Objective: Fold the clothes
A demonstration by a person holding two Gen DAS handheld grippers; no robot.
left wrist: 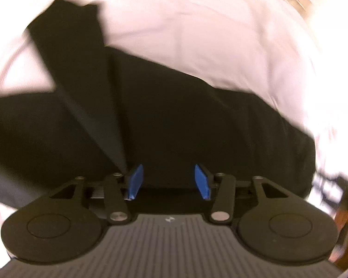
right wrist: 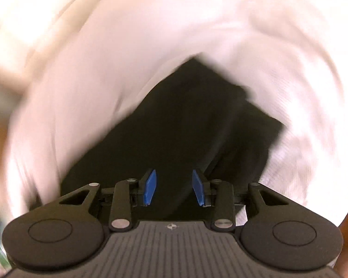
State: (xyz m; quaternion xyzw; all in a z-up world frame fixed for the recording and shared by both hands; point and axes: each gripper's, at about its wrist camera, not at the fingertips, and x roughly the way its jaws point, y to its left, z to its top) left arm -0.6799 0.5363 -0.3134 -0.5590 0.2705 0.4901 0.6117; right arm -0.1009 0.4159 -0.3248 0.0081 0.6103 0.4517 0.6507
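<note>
Black cloth garment (left wrist: 174, 120) spread on white sheet (left wrist: 208, 34); left gripper (left wrist: 168, 172) and right gripper (right wrist: 174, 177) above it, blue-padded jaws parted, nothing held.

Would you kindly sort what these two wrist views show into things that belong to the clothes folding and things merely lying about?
Part of the job:
- black garment, spread on the sheet
- left gripper, open, nothing between its pads
- right gripper, open, nothing between its pads

Just there:
- white sheet underneath
- blurred clutter at the edge, too smeared to identify
</note>
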